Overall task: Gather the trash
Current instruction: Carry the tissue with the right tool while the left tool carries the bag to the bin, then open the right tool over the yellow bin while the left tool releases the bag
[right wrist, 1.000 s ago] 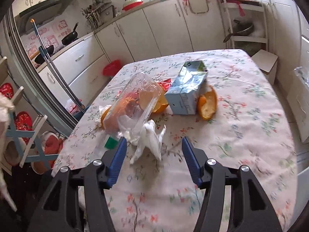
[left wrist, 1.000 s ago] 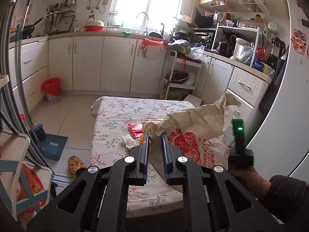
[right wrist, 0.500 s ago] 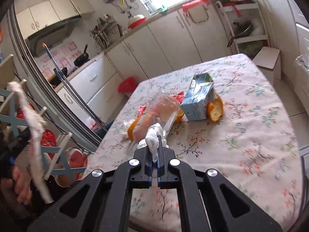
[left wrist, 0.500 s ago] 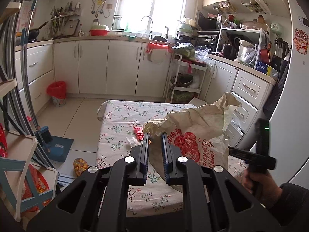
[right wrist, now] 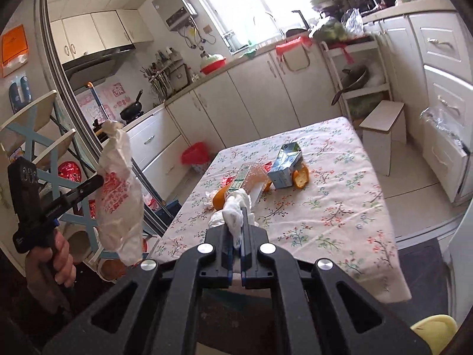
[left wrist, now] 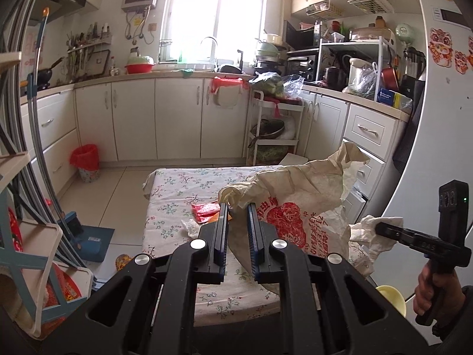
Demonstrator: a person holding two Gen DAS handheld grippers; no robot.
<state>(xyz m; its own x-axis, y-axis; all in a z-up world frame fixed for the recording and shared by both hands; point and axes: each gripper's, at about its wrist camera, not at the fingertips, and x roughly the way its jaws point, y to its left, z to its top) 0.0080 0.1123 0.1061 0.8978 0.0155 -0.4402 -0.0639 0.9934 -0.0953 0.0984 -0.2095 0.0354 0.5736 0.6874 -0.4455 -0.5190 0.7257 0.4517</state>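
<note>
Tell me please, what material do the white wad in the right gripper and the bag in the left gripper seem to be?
White wad, held by the right gripper: probably tissue paper, matte, softly crumpled with fuzzy folds.
Bag, held by the left gripper: thin plastic film, cream with red print, slightly shiny; it creases sharply and hangs limp. It could be another thin film; the pictures leave that open.

Left gripper [left wrist: 237, 216] raised, nearly closed, clamping; right gripper [right wrist: 236, 222] closed, clamping, lifted beside it.

Blown-out window [left wrist: 217, 11], daylit, fisheye-warped edges
</note>
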